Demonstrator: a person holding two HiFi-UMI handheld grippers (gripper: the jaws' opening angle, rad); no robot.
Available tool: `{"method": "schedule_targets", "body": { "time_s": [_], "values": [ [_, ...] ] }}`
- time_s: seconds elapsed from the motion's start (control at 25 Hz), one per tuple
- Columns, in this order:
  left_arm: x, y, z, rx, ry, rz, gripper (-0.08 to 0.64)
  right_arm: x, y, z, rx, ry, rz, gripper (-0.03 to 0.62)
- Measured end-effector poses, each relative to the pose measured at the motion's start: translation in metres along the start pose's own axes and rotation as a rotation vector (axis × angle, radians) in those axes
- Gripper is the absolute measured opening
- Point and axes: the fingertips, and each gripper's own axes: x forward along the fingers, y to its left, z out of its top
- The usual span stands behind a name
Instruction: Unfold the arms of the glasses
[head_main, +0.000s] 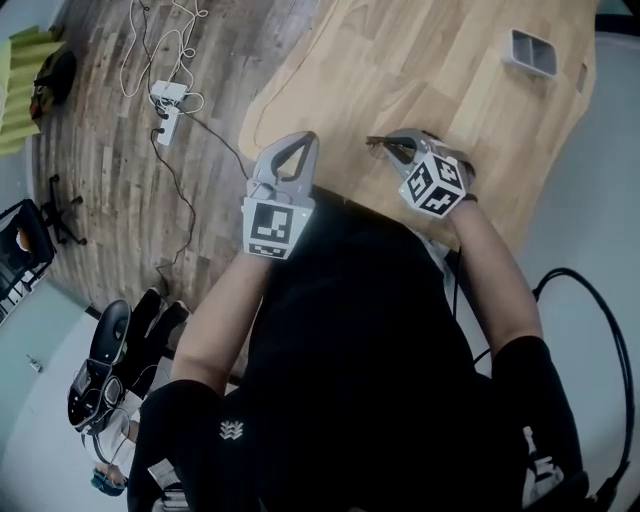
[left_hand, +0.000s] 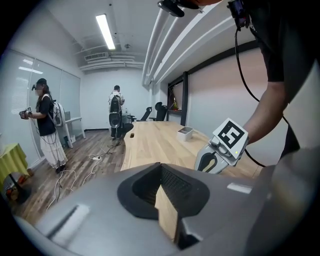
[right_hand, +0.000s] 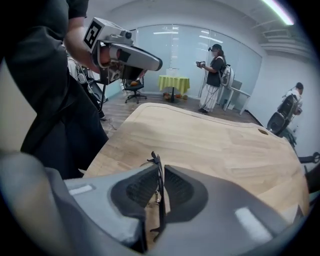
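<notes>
Glasses sit pinched edge-on between the right gripper's pads, above the table's near edge. Left gripper is clenched on nothing, clear of the frame. The frame is dark and wire-thin. Its arms are hard to read, probably still folded, so the unfolding seems wholly ahead.

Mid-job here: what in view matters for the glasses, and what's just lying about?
Job: glasses gripped in the right claw; left claw, shut, empty.
Lying about: white tray on the table; power strip on the floor.
</notes>
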Motion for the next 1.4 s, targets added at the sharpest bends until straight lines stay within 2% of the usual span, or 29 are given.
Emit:
{"method": "schedule_targets", "body": {
  "time_s": [0.16, 0.4, 0.6, 0.72, 0.8, 0.88, 0.96, 1.16, 1.4],
  "values": [
    [0.001, 0.003, -0.005, 0.010, 0.018, -0.020, 0.006, 0.010, -0.001, -0.002, -0.007, 0.036, 0.024, 0.023],
    [0.011, 0.006, -0.012, 0.020, 0.051, -0.051, 0.006, -0.008, -0.006, 0.013, 0.031, -0.054, -0.031, 0.014],
    [0.039, -0.024, -0.015, 0.023, 0.097, -0.192, 0.026, -0.034, -0.005, 0.019, 0.063, -0.176, -0.089, 0.014],
    [0.055, -0.048, -0.012, 0.040, 0.097, -0.254, 0.029, -0.052, -0.010, 0.020, 0.151, -0.278, -0.122, 0.014],
    [0.064, -0.066, -0.012, 0.045, 0.106, -0.310, 0.057, -0.062, -0.015, 0.017, 0.228, -0.333, -0.149, 0.014],
    [0.072, -0.085, -0.016, 0.050, 0.126, -0.375, 0.101, -0.069, -0.017, 0.016, 0.257, -0.382, -0.176, 0.014],
    [0.078, -0.102, -0.019, 0.058, 0.140, -0.425, 0.127, -0.073, -0.016, 0.012, 0.247, -0.404, -0.198, 0.014],
    [0.083, -0.142, -0.016, 0.084, 0.138, -0.524, 0.127, -0.086, -0.004, -0.001, 0.236, -0.425, -0.235, 0.014],
    [0.084, -0.173, -0.009, 0.082, 0.145, -0.577, 0.127, -0.095, 0.009, -0.013, 0.242, -0.460, -0.258, 0.014]
  ]
}}
